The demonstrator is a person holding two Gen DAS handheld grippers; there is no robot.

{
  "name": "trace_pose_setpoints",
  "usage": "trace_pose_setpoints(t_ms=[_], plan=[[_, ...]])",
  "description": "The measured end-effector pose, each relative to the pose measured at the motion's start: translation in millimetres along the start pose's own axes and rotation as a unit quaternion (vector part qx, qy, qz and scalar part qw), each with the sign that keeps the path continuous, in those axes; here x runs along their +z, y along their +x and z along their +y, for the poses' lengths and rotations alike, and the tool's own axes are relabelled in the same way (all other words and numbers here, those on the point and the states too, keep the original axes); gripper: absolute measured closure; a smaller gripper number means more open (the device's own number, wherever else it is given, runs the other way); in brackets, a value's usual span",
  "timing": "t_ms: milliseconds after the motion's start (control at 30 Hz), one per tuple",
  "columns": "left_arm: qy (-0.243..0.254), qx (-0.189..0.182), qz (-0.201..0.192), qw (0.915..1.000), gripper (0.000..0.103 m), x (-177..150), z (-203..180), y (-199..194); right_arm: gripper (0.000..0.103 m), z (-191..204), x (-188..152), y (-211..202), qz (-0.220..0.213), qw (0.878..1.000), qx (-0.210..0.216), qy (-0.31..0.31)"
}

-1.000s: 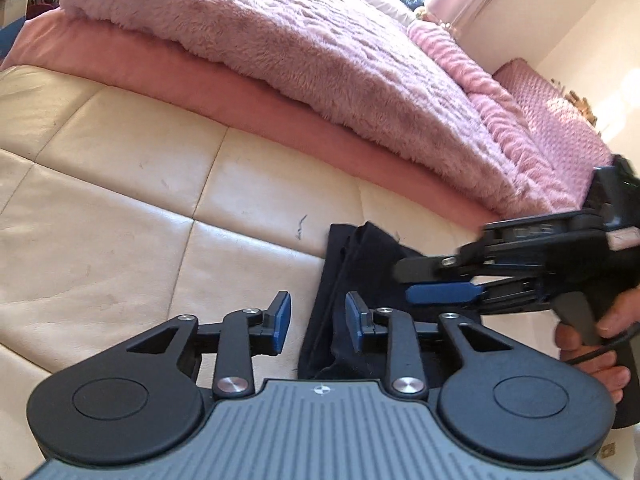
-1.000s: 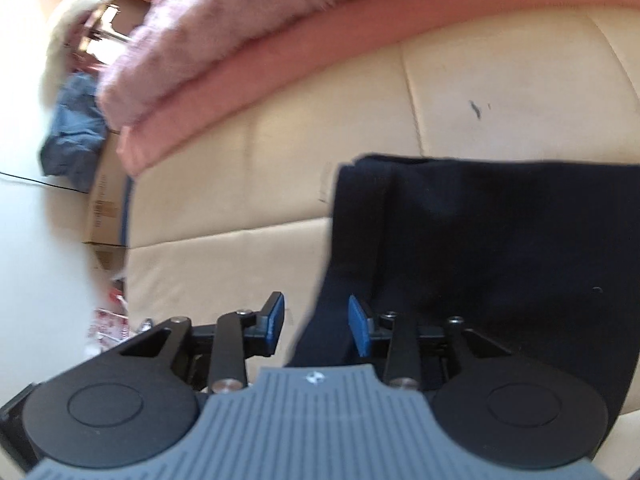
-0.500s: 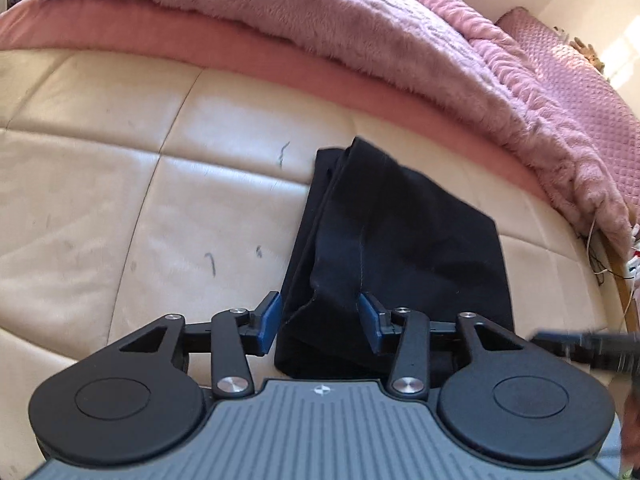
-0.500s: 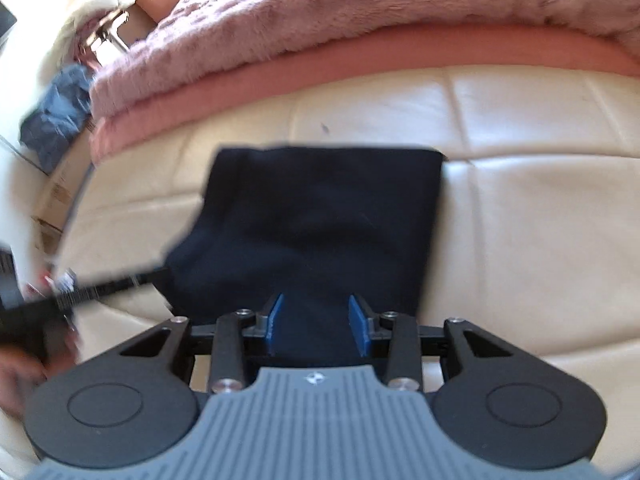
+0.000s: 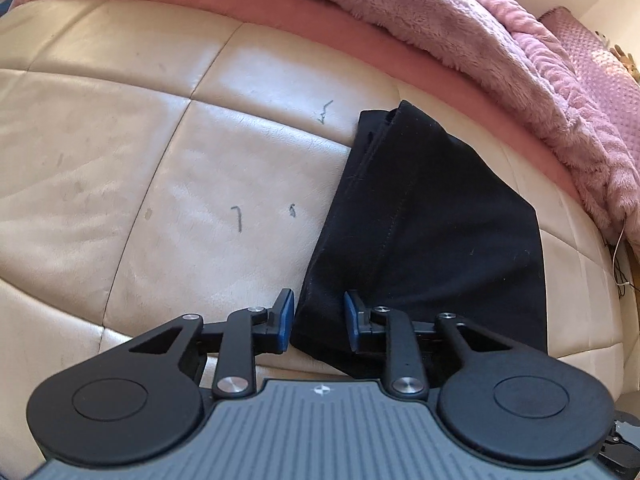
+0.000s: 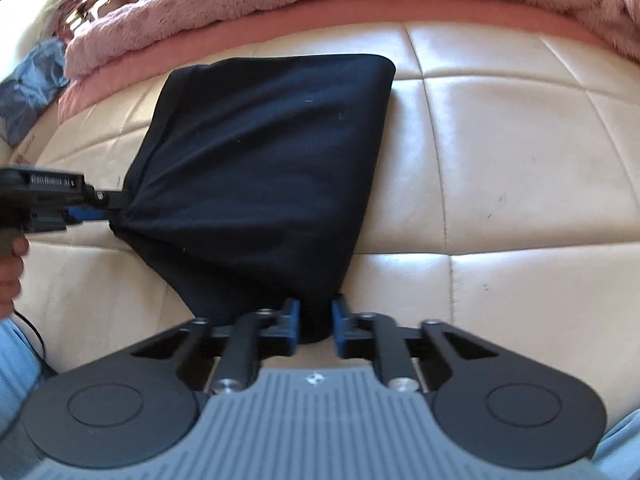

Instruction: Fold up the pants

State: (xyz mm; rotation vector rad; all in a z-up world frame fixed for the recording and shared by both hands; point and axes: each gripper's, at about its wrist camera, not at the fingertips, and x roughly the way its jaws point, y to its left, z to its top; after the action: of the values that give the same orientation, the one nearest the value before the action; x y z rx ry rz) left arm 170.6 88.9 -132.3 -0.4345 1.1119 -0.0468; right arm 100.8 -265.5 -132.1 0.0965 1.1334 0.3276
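Dark navy pants (image 5: 432, 220), folded into a rough rectangle, lie on a cream quilted leather surface (image 5: 160, 160). My left gripper (image 5: 318, 316) straddles their near left corner, and its jaws are closing on the cloth bunched between the blue pads. The right wrist view shows that left gripper (image 6: 106, 206) at the pants' (image 6: 264, 152) left corner, where the cloth gathers to a point. My right gripper (image 6: 314, 320) is shut on the near right corner, with a dark wad of fabric pinched between its pads.
A fluffy pink blanket (image 5: 400, 4) over a salmon sheet (image 5: 280, 12) borders the far side of the leather. A hand (image 6: 12, 264) holds the left gripper's handle. Blue cloth (image 6: 28, 88) lies off the far left edge. Bare leather (image 6: 520, 160) stretches right of the pants.
My right gripper swung around to the pants' near edge and shut on a corner. The left gripper sank onto the other corner and its jaws narrowed around the cloth.
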Motion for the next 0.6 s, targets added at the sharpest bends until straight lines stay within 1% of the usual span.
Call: trace_pose_setpoints(t_ms=[133, 267, 367, 433, 467, 533, 567, 600], plan=[[0.02, 0.017, 0.009, 0.9996, 0.076, -9, -15, -2, 0.103, -8, 3, -4, 0.003, 1.0, -0.009, -0.016], [0.013, 0.022, 0.024, 0.9994, 0.078, -22, -23, -6, 0.103, -13, 1, -3, 0.001, 0.999, -0.026, -0.026], [0.041, 0.031, 0.027, 0.9983, 0.078, -35, -33, -9, 0.103, -25, 1, -7, -0.004, 0.999, -0.036, -0.022], [0.049, 0.039, 0.023, 0.9978, 0.078, -40, -37, -10, 0.103, -34, 0, -10, -0.002, 0.999, -0.039, -0.01], [0.048, 0.041, 0.022, 0.9977, 0.077, -41, -37, -11, 0.103, -37, -1, -12, 0.0, 0.999, -0.047, -0.011], [0.048, 0.042, 0.019, 0.9978, 0.071, -40, -36, -13, 0.103, -47, -5, -17, -0.003, 0.994, -0.106, -0.026], [0.054, 0.041, 0.017, 0.9976, 0.069, -39, -37, -15, 0.103, -60, -6, -21, 0.001, 0.995, -0.098, 0.001], [0.059, 0.039, 0.017, 0.9974, 0.065, -38, -35, -16, 0.103, -76, -5, -28, 0.004, 0.996, -0.072, 0.043]])
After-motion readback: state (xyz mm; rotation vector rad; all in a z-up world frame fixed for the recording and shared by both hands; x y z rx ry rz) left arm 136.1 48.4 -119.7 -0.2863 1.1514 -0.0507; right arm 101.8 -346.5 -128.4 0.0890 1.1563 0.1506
